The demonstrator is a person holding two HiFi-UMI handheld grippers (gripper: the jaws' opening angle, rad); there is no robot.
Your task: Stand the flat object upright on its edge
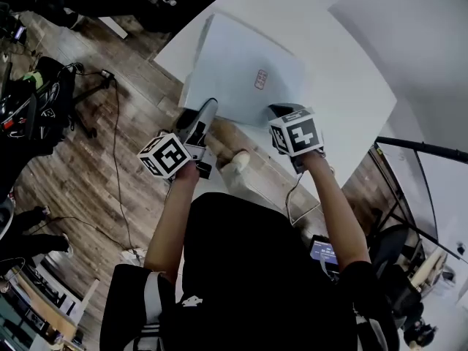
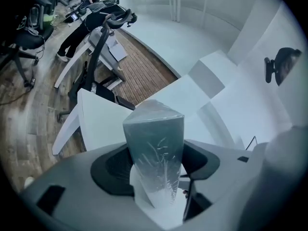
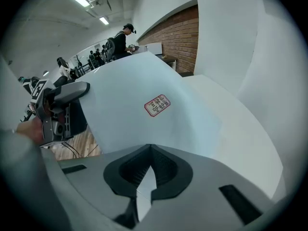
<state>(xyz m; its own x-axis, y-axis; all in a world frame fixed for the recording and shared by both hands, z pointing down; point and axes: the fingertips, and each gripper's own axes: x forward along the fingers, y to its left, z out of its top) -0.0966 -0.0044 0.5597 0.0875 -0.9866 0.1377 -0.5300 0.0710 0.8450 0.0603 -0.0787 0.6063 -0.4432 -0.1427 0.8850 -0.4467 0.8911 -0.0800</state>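
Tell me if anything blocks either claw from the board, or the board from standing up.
Nothing visible. The right claw pinches the near edge of the board, the left claw holds its left edge, and the table beside it looks bare.

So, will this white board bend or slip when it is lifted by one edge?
The board is probably stiff: its face looks flat though the left gripper and right gripper clamp only its near edge. The clear film on that edge may make it slippery. Broad but thin, it could tip easily once upright.
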